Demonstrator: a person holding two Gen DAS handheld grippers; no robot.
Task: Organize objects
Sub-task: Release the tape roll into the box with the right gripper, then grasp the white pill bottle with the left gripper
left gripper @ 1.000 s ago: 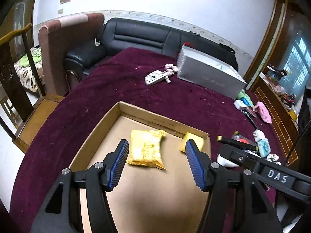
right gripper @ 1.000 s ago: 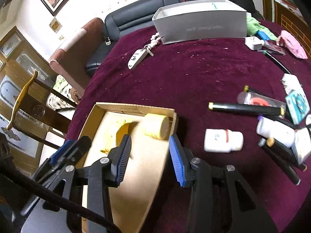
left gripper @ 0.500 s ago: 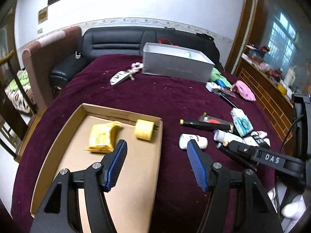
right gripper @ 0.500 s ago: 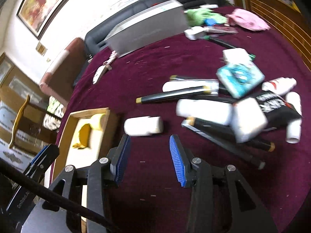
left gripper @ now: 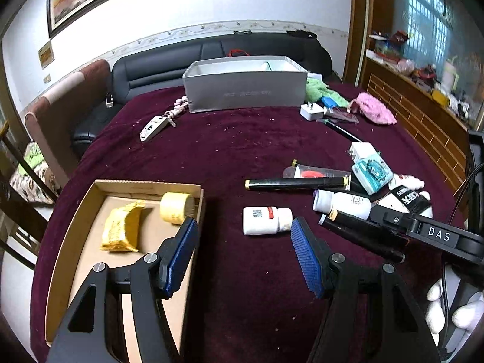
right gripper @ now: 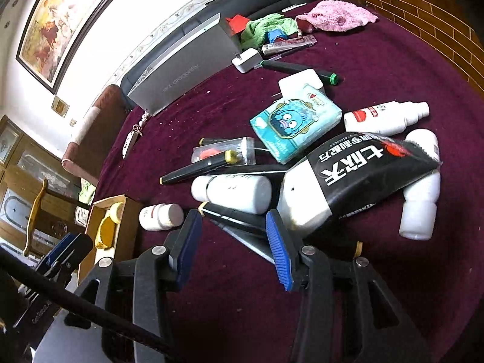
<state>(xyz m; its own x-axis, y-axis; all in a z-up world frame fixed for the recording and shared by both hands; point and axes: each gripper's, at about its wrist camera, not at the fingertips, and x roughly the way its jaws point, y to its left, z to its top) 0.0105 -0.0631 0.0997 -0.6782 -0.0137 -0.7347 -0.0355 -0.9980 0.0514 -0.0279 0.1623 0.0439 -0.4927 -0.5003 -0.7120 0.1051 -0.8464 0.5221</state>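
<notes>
A shallow cardboard tray [left gripper: 75, 220] lies at the table's left and holds a yellow packet [left gripper: 122, 230] and a yellow tape roll [left gripper: 175, 207]. A small white pill bottle [left gripper: 266, 220] lies just right of the tray, just beyond my open, empty left gripper [left gripper: 242, 242]. My right gripper [right gripper: 231, 233] is open and empty over a black pen [right gripper: 233, 213], next to a white bottle [right gripper: 239, 193] and a black-labelled bottle [right gripper: 357, 175]. The pill bottle [right gripper: 160, 216] lies left of it.
A clutter pile holds a blue tissue pack [right gripper: 295, 125], a long black marker [left gripper: 296, 184] and other white bottles [right gripper: 387, 116]. A grey box [left gripper: 245, 87], keys [left gripper: 157, 125], a charger [left gripper: 311, 112] and a pink cloth [left gripper: 373, 112] lie further back. A sofa stands behind the table.
Both grippers have swung right, away from the tray toward the clutter pile. The right gripper has closed in on the bottles and pens. Both stay open.
</notes>
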